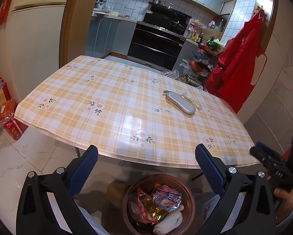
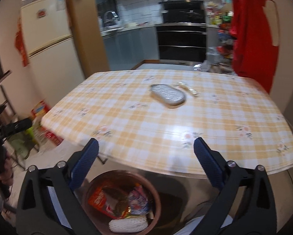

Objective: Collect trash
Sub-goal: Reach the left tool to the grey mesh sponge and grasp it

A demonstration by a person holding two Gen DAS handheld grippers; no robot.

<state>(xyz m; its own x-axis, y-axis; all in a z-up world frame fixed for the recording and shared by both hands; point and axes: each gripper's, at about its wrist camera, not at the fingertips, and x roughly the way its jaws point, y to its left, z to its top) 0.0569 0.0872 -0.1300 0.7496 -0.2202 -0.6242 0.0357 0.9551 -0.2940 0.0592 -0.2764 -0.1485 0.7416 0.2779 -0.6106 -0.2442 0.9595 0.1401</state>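
Note:
A brown round bin (image 1: pixel 127 195) (image 2: pixel 156 193) stands on the floor below the table's near edge, holding snack wrappers (image 1: pixel 166 196) (image 2: pixel 107 197) and a white foam net (image 1: pixel 169 222) (image 2: pixel 127 224). My left gripper (image 1: pixel 146 154) is open and empty above the bin. My right gripper (image 2: pixel 145 148) is open and empty above the bin too; it also shows at the right edge of the left wrist view (image 1: pixel 271 160). On the table a silver oval pouch (image 1: pixel 180 103) (image 2: pixel 168 95) lies beside a small clear wrapper (image 1: pixel 192 99) (image 2: pixel 188 89).
The table has a yellow plaid floral cloth (image 1: pixel 111 98) (image 2: pixel 205 117). A cream fridge (image 1: pixel 36 45) (image 2: pixel 48 45) stands left. Red packages (image 1: pixel 11 125) sit on the floor by it. A red garment (image 1: pixel 238 68) (image 2: pixel 252 39) hangs at right next to a wire rack (image 1: pixel 201 66). The oven (image 1: pixel 156 47) is behind.

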